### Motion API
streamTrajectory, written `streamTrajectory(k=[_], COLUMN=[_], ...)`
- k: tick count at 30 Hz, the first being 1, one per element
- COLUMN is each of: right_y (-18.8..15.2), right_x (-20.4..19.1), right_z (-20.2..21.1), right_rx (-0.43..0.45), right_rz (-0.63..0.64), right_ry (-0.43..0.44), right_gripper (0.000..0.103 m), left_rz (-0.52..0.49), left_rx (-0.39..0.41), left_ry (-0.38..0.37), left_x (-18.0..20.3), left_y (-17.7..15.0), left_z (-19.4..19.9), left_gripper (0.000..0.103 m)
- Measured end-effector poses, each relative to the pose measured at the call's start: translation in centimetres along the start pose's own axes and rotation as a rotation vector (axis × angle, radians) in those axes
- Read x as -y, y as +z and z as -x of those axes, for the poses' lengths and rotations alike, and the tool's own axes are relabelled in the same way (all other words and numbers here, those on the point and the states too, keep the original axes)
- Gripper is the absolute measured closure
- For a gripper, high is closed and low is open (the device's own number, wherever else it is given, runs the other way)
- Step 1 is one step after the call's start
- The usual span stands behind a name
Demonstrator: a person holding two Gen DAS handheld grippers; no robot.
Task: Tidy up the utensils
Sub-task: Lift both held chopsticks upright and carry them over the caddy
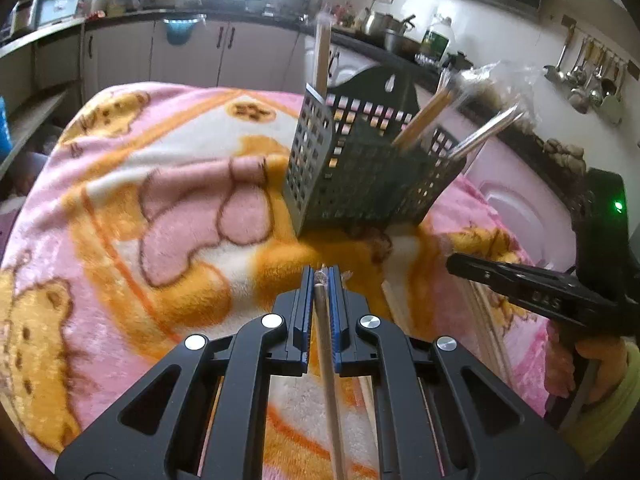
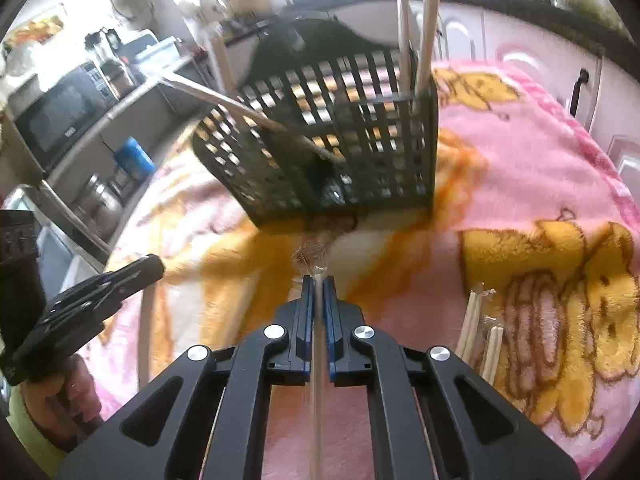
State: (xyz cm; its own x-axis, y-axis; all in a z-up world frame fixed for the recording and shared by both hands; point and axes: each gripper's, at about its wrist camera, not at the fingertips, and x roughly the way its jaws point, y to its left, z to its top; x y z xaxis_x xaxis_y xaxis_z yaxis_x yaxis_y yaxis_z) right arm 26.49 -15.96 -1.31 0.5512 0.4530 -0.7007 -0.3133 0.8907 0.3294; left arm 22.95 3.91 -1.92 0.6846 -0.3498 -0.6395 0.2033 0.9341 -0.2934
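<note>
Now both tongs are clamped down narrow, each on one long thin utensil. Left tongs (image 1: 323,276) pinch a pale wooden chopstick (image 1: 326,344) w/ a bit of clear wrap at its tip; the stick runs back between the blue pads toward the camera, so it's gripped near one end, prob. so the free length can be tipped into a slot. Right tongs (image 2: 319,280) are shut on a clear-wrapped slim stick (image 2: 318,380), crinkled plastic poking out ahead of the tips; can't tell exactly what's inside the wrap.

Dark perforated plastic utensil caddy (image 1: 360,168) stands on the pink-and-orange cartoon fleece blanket (image 1: 132,184) covering the tabletop, just beyond both tongs, centre-far. It already holds several sticks: one upright at the left corner, others leaning right, some wrapped. They lean bc the compartments are wider than the sticks.

More wrapped pale chopstick pairs (image 2: 478,332) lie flat on the blanket, near right in the right-wrist view, not yet sorted. A hand (image 2: 68,384) w/ a yellow-green sleeve grips the other tool's handle at near left there.

Judging by this, the job is mid-way: two sticks are in hand, and the next move needs each one aimed tip-down over the caddy.
</note>
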Motion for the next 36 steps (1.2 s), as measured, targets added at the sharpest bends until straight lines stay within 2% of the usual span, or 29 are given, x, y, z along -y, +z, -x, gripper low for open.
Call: streamTrajectory(k=[12, 19, 27, 36], right_y=[0.9, 1.9, 2.7, 5.0], right_x=[-0.7, 0.3, 1.1, 1.7], right_z=[7.3, 10.3, 12.5, 13.1], right_rx=[0.317, 0.451, 0.567, 0.627], right_rz=[0.059, 0.068, 0.067, 0.064], right_ry=[-0.017, -0.029, -0.037, -0.040], right_gripper=[0.098, 0.098, 0.098, 0.098], left_rz=[-0.038, -0.060, -0.086, -0.133], left_rx=[0.144, 0.221, 0.297, 0.366], left_ry=[0.003, 0.012, 0.011, 0.010], left_x=[2.4, 3.6, 5.0, 6.5], left_y=[3.5, 5.9, 8.9, 12.7], left_z=[3.9, 5.7, 6.9, 8.0], left_gripper=[0.101, 0.100, 0.101, 0.101])
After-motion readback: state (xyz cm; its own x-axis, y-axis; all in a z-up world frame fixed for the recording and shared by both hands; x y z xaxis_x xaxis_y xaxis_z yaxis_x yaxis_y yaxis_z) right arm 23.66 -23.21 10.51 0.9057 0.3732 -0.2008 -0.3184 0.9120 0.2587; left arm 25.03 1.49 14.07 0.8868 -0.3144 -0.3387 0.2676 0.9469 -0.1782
